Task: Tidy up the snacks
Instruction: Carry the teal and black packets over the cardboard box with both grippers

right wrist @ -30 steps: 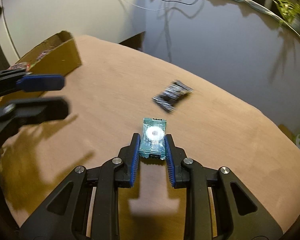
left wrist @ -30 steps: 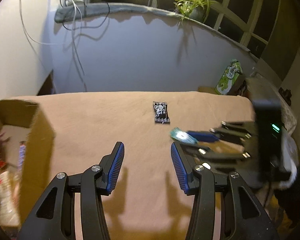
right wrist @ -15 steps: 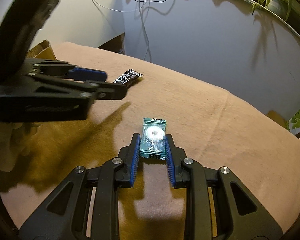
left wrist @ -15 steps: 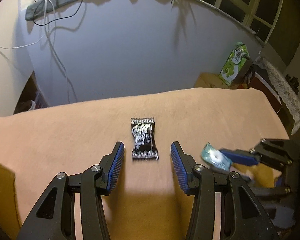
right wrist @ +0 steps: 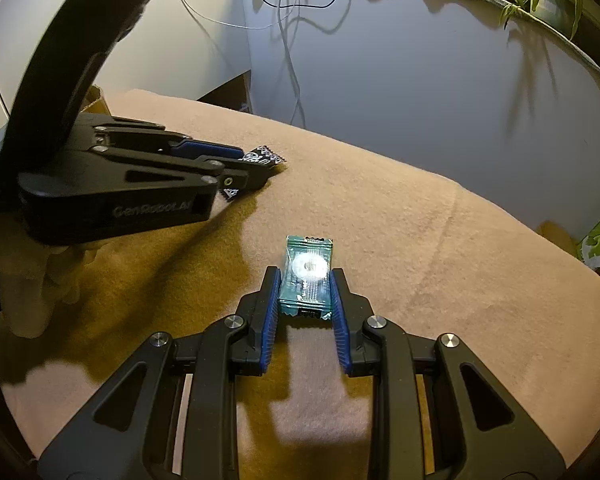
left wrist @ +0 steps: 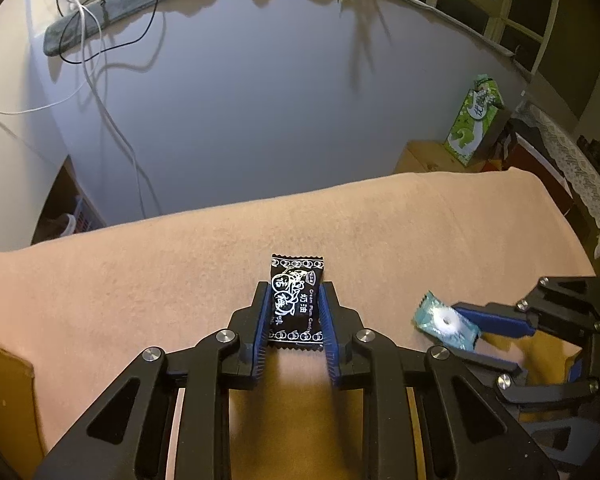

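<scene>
A black candy packet (left wrist: 296,300) with white print lies on the peach tablecloth (left wrist: 140,272), and my left gripper (left wrist: 294,290) is shut on its two long sides. In the right wrist view the same packet (right wrist: 266,158) pokes out past the left gripper (right wrist: 252,168) at the far left. My right gripper (right wrist: 305,280) is shut on a teal mint wrapper (right wrist: 306,276) with a white ring sweet inside, held just above the cloth. From the left wrist view the mint (left wrist: 444,322) and the right gripper (left wrist: 466,334) sit close by on the right.
A cardboard box edge (left wrist: 4,380) stands at the table's left, also glimpsed behind the left gripper as a cardboard box (right wrist: 96,100). A green carton (left wrist: 476,120) stands beyond the far right corner. The wall with hanging cables (left wrist: 100,92) runs behind the table's far edge.
My left gripper swung away from the box to the black candy packet, came down around it and shut on it. The right gripper kept hold of the teal mint and shifted slightly.
</scene>
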Action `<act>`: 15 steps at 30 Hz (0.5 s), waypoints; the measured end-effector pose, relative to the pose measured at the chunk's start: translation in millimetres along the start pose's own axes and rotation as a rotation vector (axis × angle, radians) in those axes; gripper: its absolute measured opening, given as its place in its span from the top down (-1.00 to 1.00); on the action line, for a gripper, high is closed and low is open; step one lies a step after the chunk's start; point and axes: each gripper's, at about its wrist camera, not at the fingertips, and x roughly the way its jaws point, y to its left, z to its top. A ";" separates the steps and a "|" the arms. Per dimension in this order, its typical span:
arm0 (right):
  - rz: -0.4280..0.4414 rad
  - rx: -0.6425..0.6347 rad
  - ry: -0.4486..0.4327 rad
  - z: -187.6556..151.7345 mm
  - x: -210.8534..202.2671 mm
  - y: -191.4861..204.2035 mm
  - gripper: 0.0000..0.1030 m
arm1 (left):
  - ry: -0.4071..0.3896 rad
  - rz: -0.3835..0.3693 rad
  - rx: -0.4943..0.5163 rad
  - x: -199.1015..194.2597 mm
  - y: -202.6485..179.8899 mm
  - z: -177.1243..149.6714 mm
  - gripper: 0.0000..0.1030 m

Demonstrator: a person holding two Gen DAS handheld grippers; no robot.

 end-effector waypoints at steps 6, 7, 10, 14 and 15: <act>-0.001 0.018 -0.007 1.4 -9.4 6.4 0.51 | -0.028 0.000 -0.008 -22.3 6.1 -7.7 0.57; -0.001 0.018 -0.009 2.4 -10.5 7.4 0.51 | -0.037 -0.002 -0.012 -29.6 8.1 -9.7 0.57; -0.002 0.013 -0.017 3.8 -18.2 14.7 0.51 | -0.057 -0.004 -0.017 -46.8 11.8 -15.4 0.57; -0.003 0.006 -0.036 5.8 -31.6 29.0 0.51 | -0.082 -0.003 -0.025 -68.6 19.0 -23.7 0.57; -0.002 0.005 -0.040 6.7 -34.8 32.8 0.51 | -0.089 -0.005 -0.029 -75.4 21.6 -26.4 0.57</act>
